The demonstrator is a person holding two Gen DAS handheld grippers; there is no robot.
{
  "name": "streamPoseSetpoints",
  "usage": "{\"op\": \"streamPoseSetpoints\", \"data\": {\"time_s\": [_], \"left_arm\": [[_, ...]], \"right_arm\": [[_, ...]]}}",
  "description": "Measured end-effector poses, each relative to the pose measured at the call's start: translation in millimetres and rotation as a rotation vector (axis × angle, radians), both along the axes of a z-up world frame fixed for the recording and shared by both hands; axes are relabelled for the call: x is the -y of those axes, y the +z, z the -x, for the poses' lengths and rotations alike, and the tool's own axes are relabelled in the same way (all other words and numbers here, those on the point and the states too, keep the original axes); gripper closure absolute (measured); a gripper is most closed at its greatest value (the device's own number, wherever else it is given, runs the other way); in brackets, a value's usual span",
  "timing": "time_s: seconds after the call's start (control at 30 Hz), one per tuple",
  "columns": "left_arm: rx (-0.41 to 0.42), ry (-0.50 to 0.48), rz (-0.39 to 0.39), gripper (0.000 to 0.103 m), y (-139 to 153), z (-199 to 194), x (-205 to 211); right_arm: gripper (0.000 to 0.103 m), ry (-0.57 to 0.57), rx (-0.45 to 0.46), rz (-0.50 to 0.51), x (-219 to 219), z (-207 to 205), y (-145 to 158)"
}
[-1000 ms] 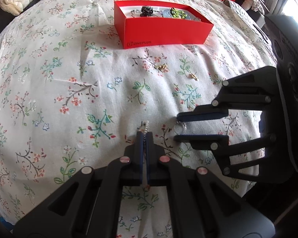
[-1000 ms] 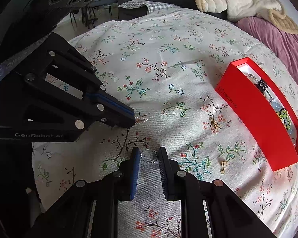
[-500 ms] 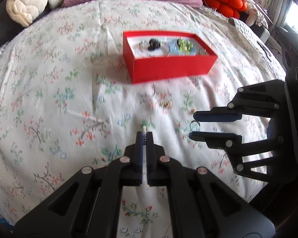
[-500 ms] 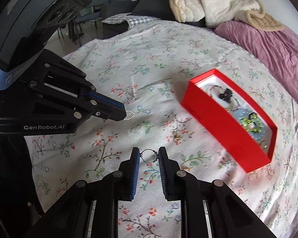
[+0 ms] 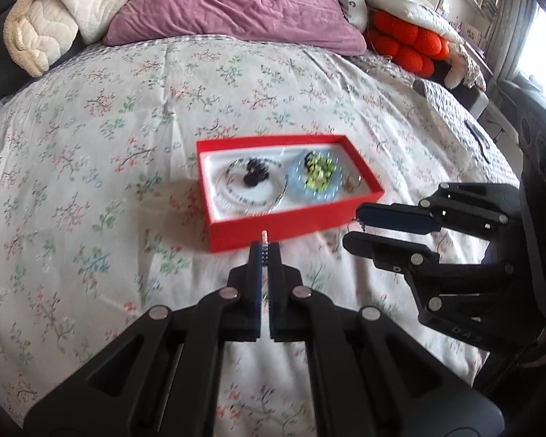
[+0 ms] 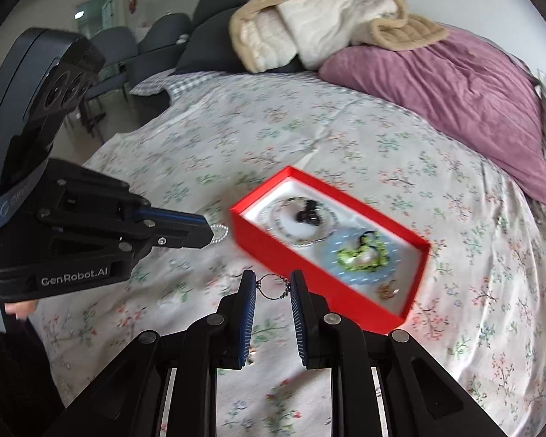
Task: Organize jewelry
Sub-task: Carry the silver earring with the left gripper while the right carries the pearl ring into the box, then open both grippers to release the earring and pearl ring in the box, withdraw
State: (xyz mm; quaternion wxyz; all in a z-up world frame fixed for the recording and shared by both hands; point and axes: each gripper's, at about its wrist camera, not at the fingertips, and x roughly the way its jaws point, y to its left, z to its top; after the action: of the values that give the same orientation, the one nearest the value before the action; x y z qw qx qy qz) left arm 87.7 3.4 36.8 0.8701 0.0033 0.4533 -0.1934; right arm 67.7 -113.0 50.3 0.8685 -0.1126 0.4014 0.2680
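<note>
A red box lies on the floral bedspread, holding a clear dish with a black piece, a blue dish with a green piece and a small gold item. My left gripper is shut on a pearl earring, held in the air just before the box's near wall; the pearls also show in the right wrist view. My right gripper is shut on a thin hoop earring, held to the right of the left gripper, near the box.
The floral bedspread covers the bed. A purple pillow, a cream blanket and an orange cushion lie at the far side. Grey chairs stand beyond the bed's edge.
Both grippers have lifted off the bedspread with their earrings and moved towards the red box, which now lies just ahead of them.
</note>
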Motion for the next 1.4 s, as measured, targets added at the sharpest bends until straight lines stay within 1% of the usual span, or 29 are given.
{"op": "streamPoseSetpoints", "data": {"time_s": [0.17, 0.4, 0.5, 0.63, 0.7, 0.77, 0.8, 0.83, 0.9, 0.93, 0.97, 1.0, 1.03, 1.07, 1.13, 1.2, 1.23, 1.27, 1.4], "left_arm": [[0.003, 0.026, 0.03, 0.1, -2, -18, 17], [-0.01, 0.075, 0.038, 0.1, -14, -39, 28], [-0.009, 0.081, 0.024, 0.1, -18, -42, 31], [0.007, 0.074, -0.008, 0.1, -18, -44, 34], [0.015, 0.079, -0.019, 0.09, -17, -44, 35], [0.02, 0.084, -0.026, 0.07, -16, -43, 35], [0.028, 0.086, -0.032, 0.067, -16, -42, 35], [0.034, 0.087, -0.037, 0.064, -15, -41, 34], [0.039, 0.085, -0.048, 0.062, -12, -38, 33], [0.04, 0.086, -0.051, 0.06, -12, -38, 32], [0.043, 0.089, -0.054, 0.055, -10, -36, 31], [0.047, 0.094, -0.061, 0.052, -9, -35, 30], [0.048, 0.096, -0.067, 0.045, -8, -34, 30], [0.049, 0.095, -0.07, 0.042, -7, -32, 30], [0.049, 0.086, -0.077, 0.038, -5, -27, 28], [0.049, 0.076, -0.092, 0.031, -4, -22, 28], [0.05, 0.074, -0.099, 0.024, -3, -20, 27], [0.053, 0.072, -0.112, 0.02, -3, -16, 26], [0.036, 0.076, -0.151, 0.018, -5, -6, 21]], "right_arm": [[0.083, -0.08, -0.006, -0.035, 17, -17, 1], [0.083, -0.176, -0.026, -0.066, 35, -35, -5], [0.083, -0.205, -0.042, -0.071, 43, -41, -10], [0.083, -0.215, -0.043, -0.085, 49, -44, -12], [0.082, -0.219, -0.052, -0.089, 50, -46, -12], [0.081, -0.22, -0.058, -0.088, 49, -46, -12], [0.081, -0.215, -0.061, -0.089, 50, -45, -11], [0.078, -0.212, -0.062, -0.089, 49, -44, -11], [0.06, -0.206, -0.061, -0.091, 49, -41, -10], [0.038, -0.21, -0.052, -0.097, 50, -40, -9], [0.033, -0.214, -0.033, -0.112, 51, -37, -6], [0.033, -0.212, -0.015, -0.121, 52, -34, -3], [0.033, -0.212, -0.011, -0.117, 52, -33, -1], [0.033, -0.213, -0.007, -0.117, 52, -32, 1], [0.033, -0.209, 0.0, -0.12, 53, -28, 4], [0.033, -0.208, -0.001, -0.111, 52, -24, 4], [0.033, -0.208, -0.002, -0.104, 52, -23, 4], [0.033, -0.208, -0.006, -0.096, 52, -21, 4], [0.03, -0.211, -0.028, -0.063, 52, -13, 0]]}}
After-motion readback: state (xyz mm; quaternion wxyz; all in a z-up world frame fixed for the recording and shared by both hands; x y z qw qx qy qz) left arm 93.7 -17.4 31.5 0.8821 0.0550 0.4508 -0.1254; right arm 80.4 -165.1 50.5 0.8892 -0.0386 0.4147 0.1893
